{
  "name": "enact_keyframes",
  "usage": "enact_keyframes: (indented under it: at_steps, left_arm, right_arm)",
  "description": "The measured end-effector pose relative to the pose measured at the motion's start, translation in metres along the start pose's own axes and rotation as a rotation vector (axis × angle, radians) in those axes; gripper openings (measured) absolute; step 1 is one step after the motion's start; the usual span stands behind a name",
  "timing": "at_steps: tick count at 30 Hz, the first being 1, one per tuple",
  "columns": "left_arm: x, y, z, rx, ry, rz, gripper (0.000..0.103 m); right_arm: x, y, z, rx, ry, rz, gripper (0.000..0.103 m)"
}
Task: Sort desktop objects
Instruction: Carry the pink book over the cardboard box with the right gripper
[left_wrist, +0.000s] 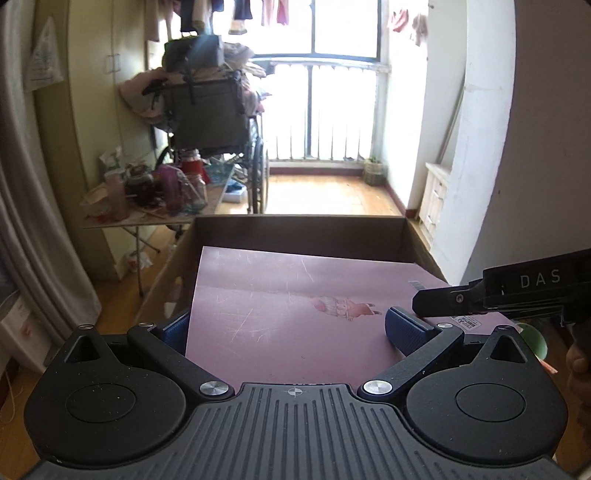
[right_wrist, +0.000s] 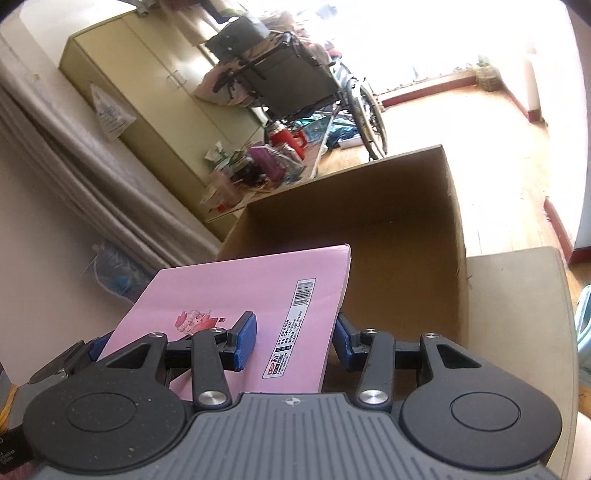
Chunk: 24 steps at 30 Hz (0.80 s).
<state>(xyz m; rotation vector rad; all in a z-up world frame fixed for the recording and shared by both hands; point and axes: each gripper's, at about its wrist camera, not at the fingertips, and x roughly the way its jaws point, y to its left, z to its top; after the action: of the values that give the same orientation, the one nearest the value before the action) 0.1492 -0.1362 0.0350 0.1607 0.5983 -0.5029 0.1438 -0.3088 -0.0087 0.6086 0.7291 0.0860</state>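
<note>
A pink notebook (left_wrist: 280, 317) with a small cartoon figure and a barcode lies tilted over the near edge of an open cardboard box (left_wrist: 303, 232). My left gripper (left_wrist: 291, 328) straddles the notebook's near edge, one blue pad (left_wrist: 404, 328) above the cover and the other below at the left; the jaws look closed on it. My right gripper (right_wrist: 295, 339) also holds the notebook (right_wrist: 236, 295), one blue pad (right_wrist: 245, 338) on the cover and one under its right edge. The right gripper shows in the left wrist view (left_wrist: 509, 291). The box (right_wrist: 406, 206) interior looks bare.
The box stands on a beige table (right_wrist: 517, 314). Beyond it is a folding table with bottles and jars (left_wrist: 155, 188), a loaded wheelchair (left_wrist: 210, 110), a cabinet (right_wrist: 129, 92) and a bright balcony window. A green object (left_wrist: 532, 339) lies at the right.
</note>
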Motion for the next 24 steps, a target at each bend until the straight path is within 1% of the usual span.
enact_keyframes:
  at_steps: [4, 13, 17, 19, 23, 24]
  left_arm:
    - [0.035, -0.002, 0.009, 0.0, 0.041, -0.027, 0.103]
    - [0.116, -0.005, 0.012, 0.007, 0.196, -0.104, 0.103]
    - [0.144, -0.003, 0.008, -0.029, 0.272, -0.153, 0.103]
    - [0.155, -0.001, 0.006, -0.047, 0.3, -0.161, 0.103]
    - [0.167, 0.015, 0.006, -0.147, 0.36, -0.193, 0.103]
    - [0.169, 0.019, 0.005, -0.162, 0.368, -0.187, 0.103]
  right_arm:
    - [0.021, -0.019, 0.016, 0.01, 0.005, -0.027, 0.048]
    - [0.067, -0.058, 0.034, 0.004, 0.039, -0.12, 0.048]
    - [0.074, -0.067, 0.034, -0.025, 0.051, -0.169, 0.048]
    - [0.075, -0.069, 0.033, -0.044, 0.051, -0.17, 0.047]
    - [0.074, -0.064, 0.031, -0.094, 0.053, -0.182, 0.046]
    - [0.073, -0.062, 0.03, -0.1, 0.052, -0.182, 0.048]
